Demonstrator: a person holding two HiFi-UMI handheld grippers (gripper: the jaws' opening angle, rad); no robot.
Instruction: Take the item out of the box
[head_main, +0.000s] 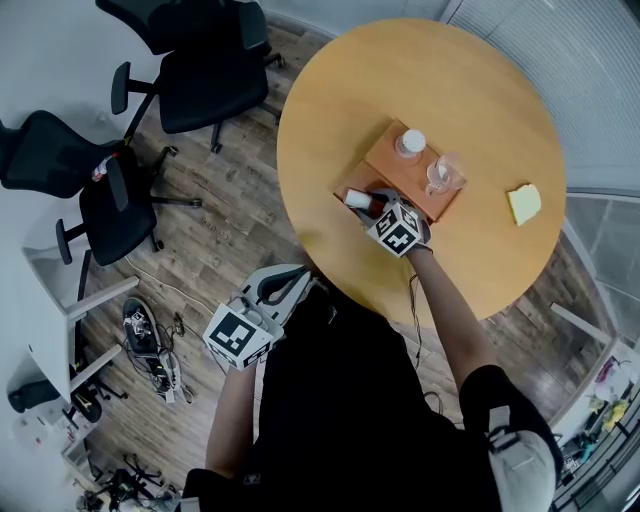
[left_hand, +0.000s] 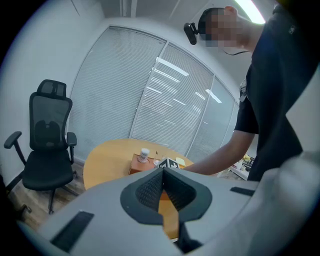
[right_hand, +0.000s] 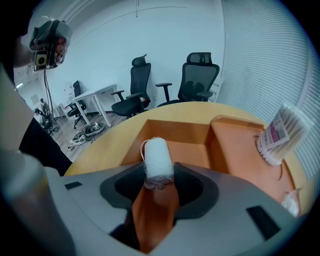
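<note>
An orange cardboard box (head_main: 352, 180) lies open on the round wooden table (head_main: 330, 90), its flap (head_main: 400, 170) folded out to the right. Inside lies a brown bottle with a white cap (head_main: 358, 199). My right gripper (head_main: 380, 206) reaches into the box. In the right gripper view the bottle (right_hand: 158, 160) lies lengthwise between the wide-set jaws of this gripper (right_hand: 159, 176), cap pointing away, and I see no clear squeeze on it. My left gripper (head_main: 293, 283) hangs off the table's near edge, beside the person's body. Its jaws (left_hand: 163, 171) meet at the tips and hold nothing.
On the flap stand a tub of cotton swabs (head_main: 409, 143) (right_hand: 277, 134) and a clear cup (head_main: 443, 175). A yellow pad (head_main: 524, 203) lies further right. Black office chairs (head_main: 200, 70), a white desk (head_main: 50, 300) and cables with shoes (head_main: 150, 345) fill the floor at left.
</note>
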